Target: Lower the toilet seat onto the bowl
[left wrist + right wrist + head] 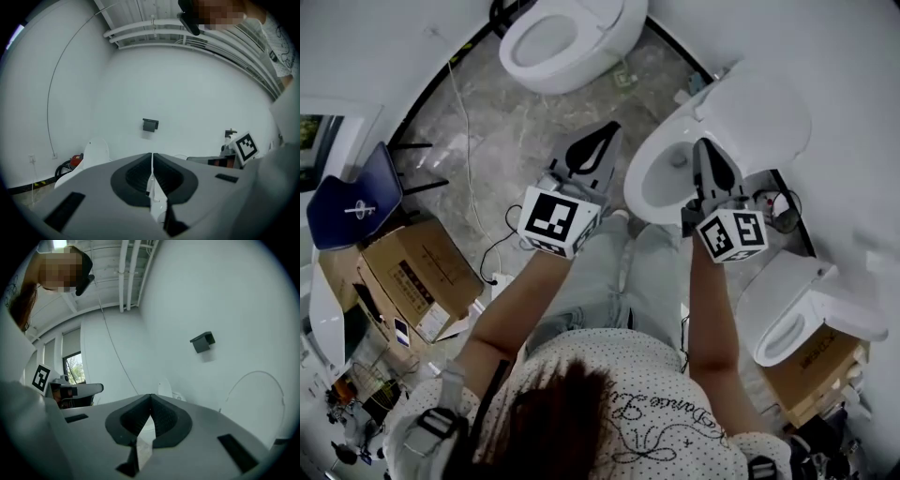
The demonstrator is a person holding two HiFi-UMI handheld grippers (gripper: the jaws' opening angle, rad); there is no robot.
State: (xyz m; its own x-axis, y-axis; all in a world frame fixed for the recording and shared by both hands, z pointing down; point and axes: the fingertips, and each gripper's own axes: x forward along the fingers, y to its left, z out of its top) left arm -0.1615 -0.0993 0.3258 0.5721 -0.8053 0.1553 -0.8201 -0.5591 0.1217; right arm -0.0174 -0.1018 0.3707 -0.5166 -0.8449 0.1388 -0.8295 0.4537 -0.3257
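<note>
In the head view a white toilet (pixel 712 141) stands just ahead of me against the right wall. Its bowl (pixel 661 183) is uncovered, and the seat and lid (pixel 759 112) are tipped up behind it. My right gripper (pixel 709 150) hangs over the bowl's near right rim, shut and holding nothing. To the left of the bowl, over the floor, my left gripper (pixel 602 136) is also shut and empty. In both gripper views the jaws (pixel 151 159) (pixel 150 400) meet, pointing at bare white wall.
A second toilet (pixel 558 42) stands at the top and a third (pixel 797 314) at the right on a cardboard box (pixel 816 361). More cardboard boxes (pixel 417 272) and a blue chair (pixel 347 202) fill the left. A cable (pixel 469 122) runs over the stone floor.
</note>
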